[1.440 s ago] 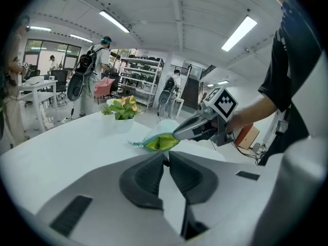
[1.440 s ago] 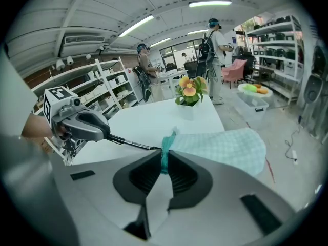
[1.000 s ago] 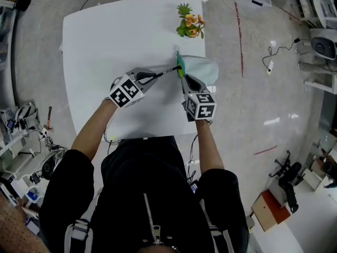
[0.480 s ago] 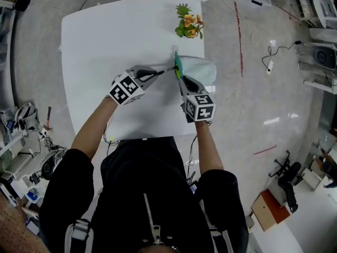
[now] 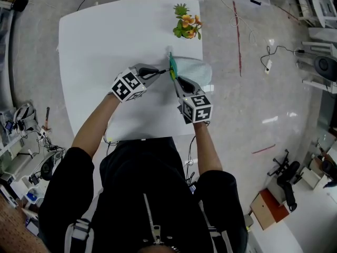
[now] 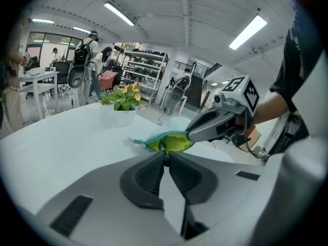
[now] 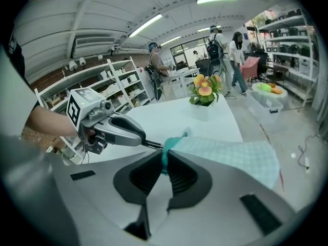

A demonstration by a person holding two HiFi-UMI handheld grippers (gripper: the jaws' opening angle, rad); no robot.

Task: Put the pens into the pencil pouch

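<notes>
The left tool point(image 6: 165, 155) has its jaws drawn nearly together on a thin black pen point(image 7: 152, 145). In the right gripper view the pen sticks out of that tool and runs rightward to the teal edge of the pencil pouch point(image 7: 230, 155). In the left gripper view the pouch point(image 6: 166, 141) lies just beyond the jaws, its mouth gaping and showing a yellow-green lining. The pen's end is at that mouth; how far in it reaches cannot be told.

The right tool point(image 7: 165, 158) is closed narrow on the pouch's teal zipper edge, with the cloth pinched between its pads. The pale checked body of the pouch spreads to the right of the jaws across the white table point(image 7: 169, 117).

In the head view both tools meet above the middle of the frame – the left tool point(image 5: 160, 73) comes in from the left and the right tool point(image 5: 174, 76) from below. The pouch point(image 5: 194, 70) lies at the table's right edge point(image 5: 95, 46). A potted plant point(image 5: 187, 26) with orange flowers stands at the table's upper right corner, well apart from the pouch.
</notes>
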